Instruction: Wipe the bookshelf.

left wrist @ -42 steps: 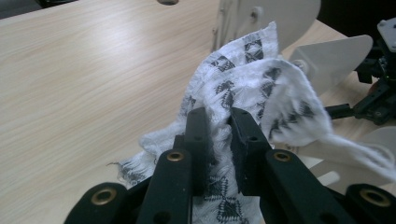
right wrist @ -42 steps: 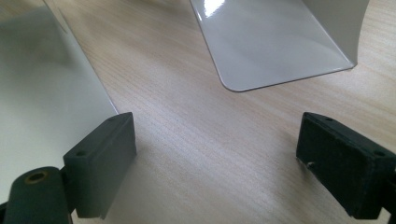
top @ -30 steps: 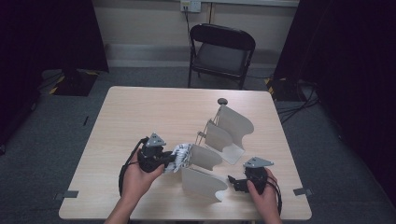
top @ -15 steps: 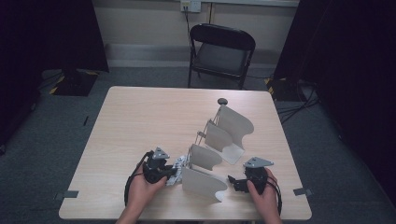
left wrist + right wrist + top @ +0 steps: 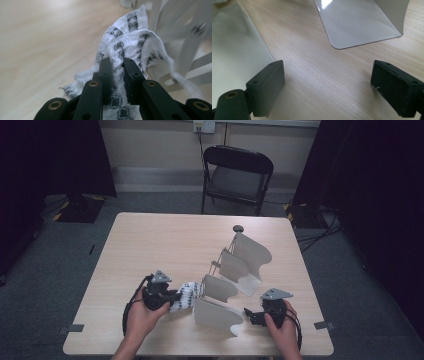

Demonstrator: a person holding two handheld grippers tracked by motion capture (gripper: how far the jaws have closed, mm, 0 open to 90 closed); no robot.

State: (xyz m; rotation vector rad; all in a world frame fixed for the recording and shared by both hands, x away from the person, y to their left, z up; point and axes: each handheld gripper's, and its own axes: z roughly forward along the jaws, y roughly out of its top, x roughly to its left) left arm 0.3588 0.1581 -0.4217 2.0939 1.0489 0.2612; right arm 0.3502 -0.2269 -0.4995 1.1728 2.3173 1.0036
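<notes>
A white cloth with a black pattern (image 5: 188, 295) hangs from my left gripper (image 5: 176, 297), which is shut on it at the front left of the table. In the left gripper view the jaws pinch a fold of the cloth (image 5: 130, 37), and my left gripper (image 5: 117, 62) points at the white rack's thin rods (image 5: 185, 50). The cloth's far end lies against the rack (image 5: 240, 265), a diagonal row of several upright white panels. My right gripper (image 5: 248, 314) rests open just right of the front panel. Between my right gripper's (image 5: 327, 75) jaws is bare wood.
The pale wooden table (image 5: 160, 245) has open room on its left and far side. A small dark round knob (image 5: 238, 228) sits behind the rack. A black folding chair (image 5: 237, 175) stands beyond the table's far edge. Cables trail from both grippers.
My left gripper, still holding the cloth, dipped toward the table's front edge and then came back a little to the left. The right hand stayed put.
</notes>
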